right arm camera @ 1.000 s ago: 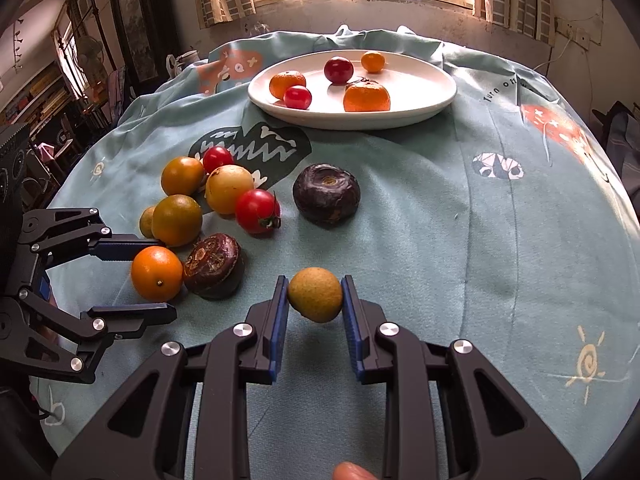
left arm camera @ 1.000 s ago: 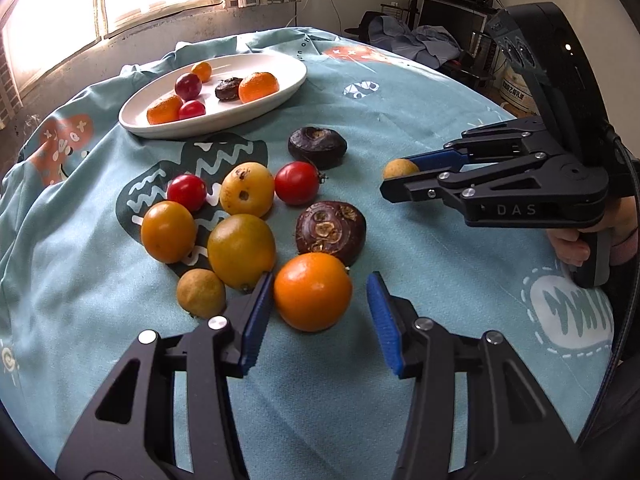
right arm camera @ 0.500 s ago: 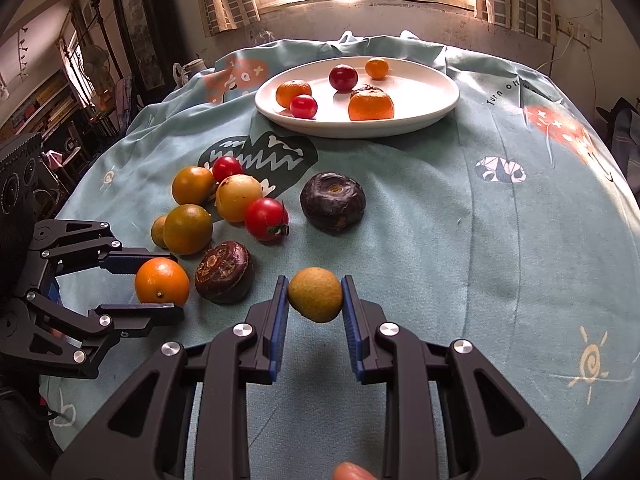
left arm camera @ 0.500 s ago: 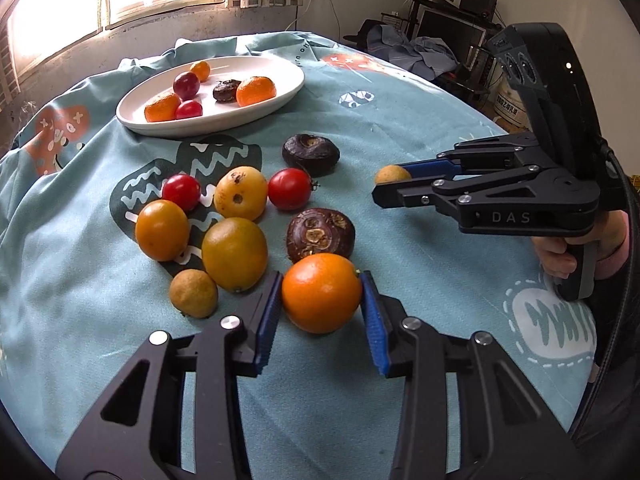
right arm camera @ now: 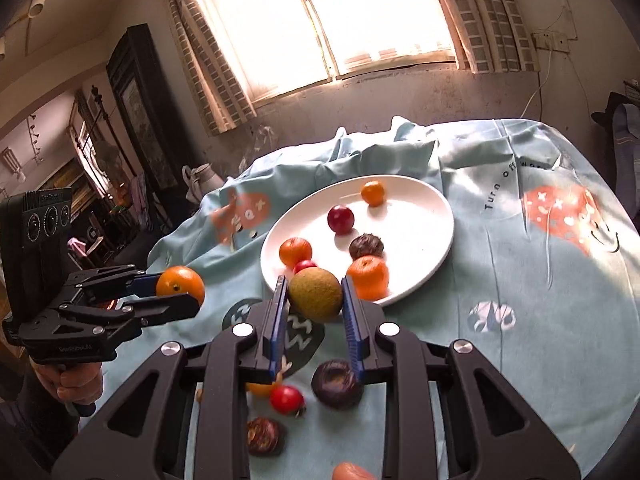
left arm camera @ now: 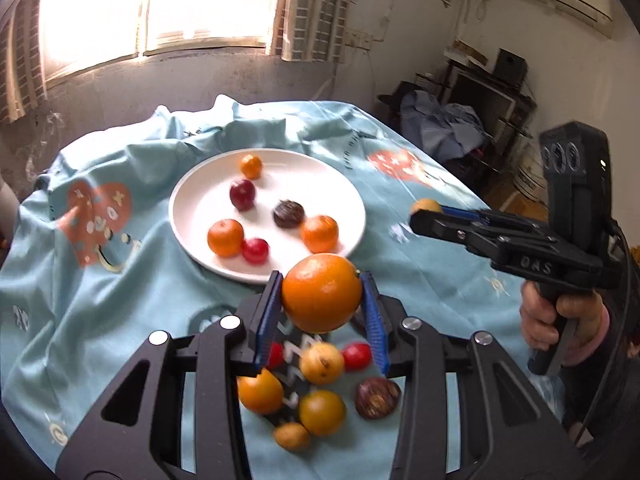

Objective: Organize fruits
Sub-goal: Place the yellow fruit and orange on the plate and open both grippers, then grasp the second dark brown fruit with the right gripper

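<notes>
Orange and round, a glossy citrus fruit [left arm camera: 321, 292] sits clamped in the left tool [left arm camera: 322, 312], lifted clear of the loose fruits [left arm camera: 320, 392] lying on the light-blue cloth of the tabletop [left arm camera: 420, 280]. To its right, the right tool [right arm camera: 314, 312] is clamped on a small brownish-yellow fruit [right arm camera: 315, 294]. Both point toward the round white plate [right arm camera: 436, 240] farther off, probably for unloading there. Six small fruits already on it crowd the near half; the far right lies bare.
</notes>
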Tool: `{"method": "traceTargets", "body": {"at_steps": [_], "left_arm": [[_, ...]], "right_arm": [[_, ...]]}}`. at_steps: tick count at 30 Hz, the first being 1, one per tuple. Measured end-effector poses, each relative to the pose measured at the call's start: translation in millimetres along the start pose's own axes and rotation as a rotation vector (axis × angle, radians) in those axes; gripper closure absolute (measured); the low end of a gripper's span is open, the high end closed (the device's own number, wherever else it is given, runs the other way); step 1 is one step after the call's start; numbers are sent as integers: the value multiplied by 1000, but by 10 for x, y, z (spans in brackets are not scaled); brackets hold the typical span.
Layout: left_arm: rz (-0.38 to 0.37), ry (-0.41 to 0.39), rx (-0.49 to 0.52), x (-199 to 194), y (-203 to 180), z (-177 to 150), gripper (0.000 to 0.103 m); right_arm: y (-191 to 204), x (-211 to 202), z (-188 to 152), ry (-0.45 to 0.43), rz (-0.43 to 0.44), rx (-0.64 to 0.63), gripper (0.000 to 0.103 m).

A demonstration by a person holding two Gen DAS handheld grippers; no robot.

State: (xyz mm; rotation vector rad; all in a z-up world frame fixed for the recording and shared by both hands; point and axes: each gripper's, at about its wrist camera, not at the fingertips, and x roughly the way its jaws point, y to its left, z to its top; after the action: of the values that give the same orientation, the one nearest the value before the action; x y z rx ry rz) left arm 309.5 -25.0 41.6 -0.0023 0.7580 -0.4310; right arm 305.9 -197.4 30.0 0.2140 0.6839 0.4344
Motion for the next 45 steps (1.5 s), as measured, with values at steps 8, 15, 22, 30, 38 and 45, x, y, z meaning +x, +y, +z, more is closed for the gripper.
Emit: {"method": "traceTargets", "body": {"at_steps": [8,15,22,30,38,45], "left_arm": [[123,67,-119,1006,479,546,64],[152,127,-134,1431,592,538,53],[175,59,-124,892,510,502,13],[238,0,-150,-42,423,-332,2],[289,2,-274,-207,641,-1052,2],[287,-34,-299,-283,670,-1076,2]], "right_arm": [[-443,832,246,42,-86,71,77],[-616,1172,190,85,-99,82,73],[-418,799,137,38,-98,38,37],[199,129,-374,77,-56,-98,34],[691,121,-1017,252,30,-348,33],[743,301,-1227,337,31,-375,38]]}}
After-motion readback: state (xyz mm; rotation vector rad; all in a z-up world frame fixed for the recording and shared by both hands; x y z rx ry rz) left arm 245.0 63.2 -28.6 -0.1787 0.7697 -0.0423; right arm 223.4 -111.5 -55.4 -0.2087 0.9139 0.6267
